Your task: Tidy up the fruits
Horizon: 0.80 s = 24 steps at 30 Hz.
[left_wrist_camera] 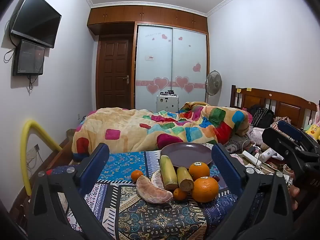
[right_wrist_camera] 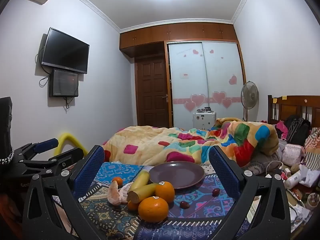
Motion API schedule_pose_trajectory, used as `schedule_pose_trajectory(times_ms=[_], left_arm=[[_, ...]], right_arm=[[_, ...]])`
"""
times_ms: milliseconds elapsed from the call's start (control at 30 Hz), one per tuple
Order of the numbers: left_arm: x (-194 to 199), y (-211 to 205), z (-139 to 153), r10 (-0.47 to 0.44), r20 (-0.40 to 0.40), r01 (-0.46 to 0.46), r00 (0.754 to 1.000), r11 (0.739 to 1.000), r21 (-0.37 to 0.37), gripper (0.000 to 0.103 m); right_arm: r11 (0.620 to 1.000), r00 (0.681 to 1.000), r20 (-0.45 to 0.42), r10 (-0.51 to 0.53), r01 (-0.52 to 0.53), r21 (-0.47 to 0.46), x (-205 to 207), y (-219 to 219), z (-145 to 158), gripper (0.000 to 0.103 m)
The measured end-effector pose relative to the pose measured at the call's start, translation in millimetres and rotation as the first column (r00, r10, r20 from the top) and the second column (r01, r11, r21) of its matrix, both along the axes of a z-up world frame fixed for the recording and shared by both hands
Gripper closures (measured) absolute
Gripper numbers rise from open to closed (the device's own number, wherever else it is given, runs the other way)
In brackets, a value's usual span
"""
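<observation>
A purple plate (left_wrist_camera: 186, 154) (right_wrist_camera: 177, 175) lies empty on the patterned cloth. In front of it lies a fruit pile: two big oranges (left_wrist_camera: 205, 189) (right_wrist_camera: 153, 208), two yellow-green cane pieces (left_wrist_camera: 168, 172) (right_wrist_camera: 142, 192), peeled pomelo segments (left_wrist_camera: 153, 191) (right_wrist_camera: 114, 193), small tangerines (left_wrist_camera: 137, 175) (right_wrist_camera: 118, 180) and two dark red fruits (right_wrist_camera: 215, 192). My left gripper (left_wrist_camera: 160, 168) is open and empty, held back from the pile. My right gripper (right_wrist_camera: 157, 170) is open and empty too. Each gripper shows at the edge of the other's view.
A bed with a colourful quilt (left_wrist_camera: 160, 128) lies behind the cloth. Clutter of cables, bottles and bags (left_wrist_camera: 260, 156) (right_wrist_camera: 296, 176) fills the right side. A yellow foam tube (left_wrist_camera: 30, 146) stands at the left. A wall TV (right_wrist_camera: 66, 51), door and wardrobe are farther off.
</observation>
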<state>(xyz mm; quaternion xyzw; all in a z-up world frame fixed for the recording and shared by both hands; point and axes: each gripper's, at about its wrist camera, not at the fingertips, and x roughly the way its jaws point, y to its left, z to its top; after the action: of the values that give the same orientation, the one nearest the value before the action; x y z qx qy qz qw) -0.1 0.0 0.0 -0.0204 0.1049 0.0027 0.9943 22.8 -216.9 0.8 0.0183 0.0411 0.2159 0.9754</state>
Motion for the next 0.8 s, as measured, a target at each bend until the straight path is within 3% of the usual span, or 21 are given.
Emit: schedule_pose_trajectory(times_ms=[800], left_arm=[[0.3,-0.2,0.0,-0.001,0.003,0.001,1.0,1.0,-0.001,0.0]], right_arm=[[1.0,1.0,0.006,0.003,-0.003,0.001,-1.6,-0.8,-0.7,0.0]])
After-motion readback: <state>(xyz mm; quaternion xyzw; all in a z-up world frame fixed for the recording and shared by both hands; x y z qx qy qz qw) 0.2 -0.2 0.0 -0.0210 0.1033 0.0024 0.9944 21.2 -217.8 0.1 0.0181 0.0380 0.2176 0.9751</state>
